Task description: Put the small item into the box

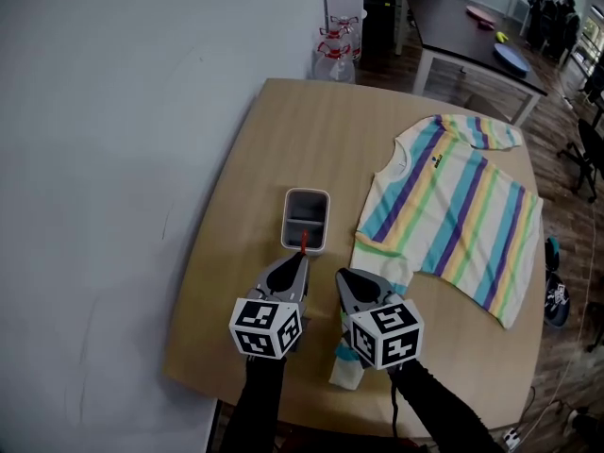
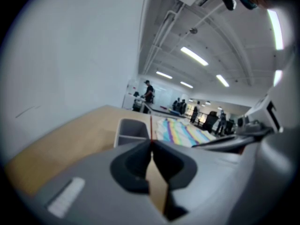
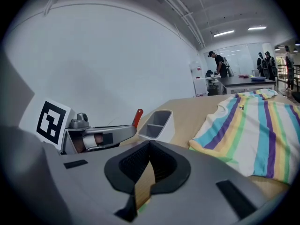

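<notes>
A small grey box [image 1: 306, 219] with two compartments stands open on the wooden table [image 1: 283, 140]. My left gripper [image 1: 302, 256] is shut on a thin red item [image 1: 303, 243], whose tip pokes forward at the box's near edge. In the left gripper view the red item [image 2: 151, 125] rises from the closed jaws in front of the box [image 2: 132, 129]. My right gripper [image 1: 342, 274] sits just right of the left one, shut with nothing between its jaws. The right gripper view shows the red item [image 3: 137, 116] and the box [image 3: 159, 122] ahead on the left.
A striped T-shirt [image 1: 453, 206] lies flat on the table's right half, its hem close to my right gripper. A small white and teal object [image 1: 347, 364] lies under the right gripper near the front edge. A wall runs along the left.
</notes>
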The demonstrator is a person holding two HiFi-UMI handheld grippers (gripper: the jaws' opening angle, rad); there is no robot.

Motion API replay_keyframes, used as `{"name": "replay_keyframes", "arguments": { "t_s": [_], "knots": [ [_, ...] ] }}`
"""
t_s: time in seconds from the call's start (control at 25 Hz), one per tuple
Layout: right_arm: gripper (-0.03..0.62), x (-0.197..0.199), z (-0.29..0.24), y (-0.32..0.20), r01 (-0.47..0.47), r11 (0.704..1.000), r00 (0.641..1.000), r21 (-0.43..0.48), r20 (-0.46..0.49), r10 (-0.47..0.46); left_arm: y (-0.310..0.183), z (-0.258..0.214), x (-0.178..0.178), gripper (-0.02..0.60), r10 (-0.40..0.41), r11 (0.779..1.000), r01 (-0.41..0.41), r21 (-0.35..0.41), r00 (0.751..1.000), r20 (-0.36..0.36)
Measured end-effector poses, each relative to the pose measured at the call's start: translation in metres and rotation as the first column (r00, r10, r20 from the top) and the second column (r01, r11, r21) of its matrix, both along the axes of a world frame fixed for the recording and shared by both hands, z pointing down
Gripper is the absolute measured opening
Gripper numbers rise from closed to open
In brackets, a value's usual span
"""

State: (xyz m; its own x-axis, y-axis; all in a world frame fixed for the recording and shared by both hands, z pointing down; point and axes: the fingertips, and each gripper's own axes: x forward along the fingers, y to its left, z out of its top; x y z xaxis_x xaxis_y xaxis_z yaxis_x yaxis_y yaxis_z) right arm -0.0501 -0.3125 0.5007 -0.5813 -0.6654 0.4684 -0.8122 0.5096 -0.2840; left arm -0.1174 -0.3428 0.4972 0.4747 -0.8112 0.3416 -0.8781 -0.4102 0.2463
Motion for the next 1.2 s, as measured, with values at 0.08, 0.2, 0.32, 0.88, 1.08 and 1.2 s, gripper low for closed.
{"name": "replay_keyframes", "arguments": {
  "t_s": [0.08, 0.2, 0.32, 0.88, 1.08, 1.2],
  "knots": [
    [0.008, -0.002, 0.002, -0.006, 0.002, 1.0, 1.0, 0.0, 0.001, -0.002, -0.008, 0.001, 0.002, 0.014, 0.008, 1.0, -0.008, 0.003, 1.0, 0.015],
    [0.008, -0.005, 0.006, -0.012, 0.008, 1.0, 1.0, -0.003, 0.0, -0.008, -0.018, 0.004, 0.004, 0.014, 0.012, 1.0, -0.013, 0.002, 0.999, 0.03],
    [0.008, -0.007, 0.01, -0.018, 0.013, 1.0, 1.0, -0.006, -0.005, -0.013, -0.027, 0.009, 0.006, 0.014, 0.012, 1.0, -0.012, -0.004, 0.999, 0.039],
    [0.008, -0.01, 0.028, -0.035, 0.013, 0.999, 1.0, -0.047, -0.002, -0.013, -0.051, 0.026, 0.009, 0.014, 0.009, 1.0, -0.006, -0.025, 0.995, 0.101],
    [0.008, -0.01, 0.034, -0.036, 0.012, 0.998, 1.0, -0.061, -0.008, -0.013, -0.054, 0.032, 0.011, 0.014, 0.027, 0.999, -0.022, -0.035, 0.984, 0.174],
    [0.008, -0.009, 0.036, -0.036, 0.008, 0.998, 1.0, -0.069, -0.007, -0.009, -0.056, 0.036, 0.01, 0.015, 0.027, 0.999, -0.018, -0.051, 0.981, 0.193]
  ]
}}
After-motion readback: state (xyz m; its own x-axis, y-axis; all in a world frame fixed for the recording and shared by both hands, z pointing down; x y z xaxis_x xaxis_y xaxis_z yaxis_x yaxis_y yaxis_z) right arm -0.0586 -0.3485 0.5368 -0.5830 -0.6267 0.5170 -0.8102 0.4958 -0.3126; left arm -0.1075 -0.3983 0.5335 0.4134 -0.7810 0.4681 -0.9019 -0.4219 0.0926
